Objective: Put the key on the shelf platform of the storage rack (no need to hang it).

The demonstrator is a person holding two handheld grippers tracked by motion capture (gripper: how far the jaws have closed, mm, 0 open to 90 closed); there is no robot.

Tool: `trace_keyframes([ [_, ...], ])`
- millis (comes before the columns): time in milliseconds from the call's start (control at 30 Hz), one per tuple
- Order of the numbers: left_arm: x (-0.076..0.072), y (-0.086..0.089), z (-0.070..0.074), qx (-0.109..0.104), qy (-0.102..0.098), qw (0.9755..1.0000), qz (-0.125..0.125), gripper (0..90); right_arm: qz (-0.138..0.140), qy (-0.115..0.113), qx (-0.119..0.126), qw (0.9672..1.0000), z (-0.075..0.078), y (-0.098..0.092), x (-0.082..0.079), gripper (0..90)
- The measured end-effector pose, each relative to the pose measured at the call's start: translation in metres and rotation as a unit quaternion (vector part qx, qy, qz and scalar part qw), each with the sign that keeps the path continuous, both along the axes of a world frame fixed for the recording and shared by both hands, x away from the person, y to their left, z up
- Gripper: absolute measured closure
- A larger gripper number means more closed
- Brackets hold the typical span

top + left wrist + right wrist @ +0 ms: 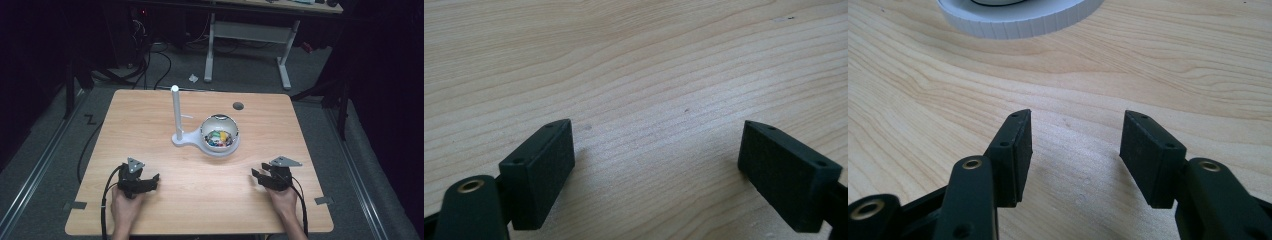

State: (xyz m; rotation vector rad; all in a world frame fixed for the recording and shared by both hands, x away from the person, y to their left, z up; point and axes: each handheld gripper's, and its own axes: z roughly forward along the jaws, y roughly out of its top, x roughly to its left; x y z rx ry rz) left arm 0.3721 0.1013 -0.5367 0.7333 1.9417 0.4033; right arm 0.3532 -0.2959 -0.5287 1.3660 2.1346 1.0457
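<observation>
A person rests both grippers on the near edge of a wooden desk (pixel 150 120), the left gripper (pixel 150 181) and right gripper (pixel 258 176) each with jaws spread wide and empty over bare wood. A white bowl (pixel 220 136) of coloured bits sits mid-desk beside an upright white post (pixel 176 112), well apart from both.

Bowl (pixel 220 134) contents: small coloured items, too small to identify. White base (pixel 1018 17) cut off by the right gripper view's top edge.
</observation>
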Motion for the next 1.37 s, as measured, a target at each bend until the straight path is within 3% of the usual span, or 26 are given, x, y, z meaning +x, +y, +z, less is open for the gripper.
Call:
trace_keyframes([
  [633, 0.0, -0.0001, 0.0, 0.0, 0.0, 1.0, 0.0, 15.3, 0.013, 0.006, -0.05, 0.9986, -0.0018, 0.009, 0.0001, 41.6],
  [1367, 0.0, -0.0002, 0.0001, -0.001, 0.0, 1.0, 0.001, 15.4, 0.013, 0.009, -0.05, 0.9986, -0.0019, 0.0078, 0.0013, 37.2],
])
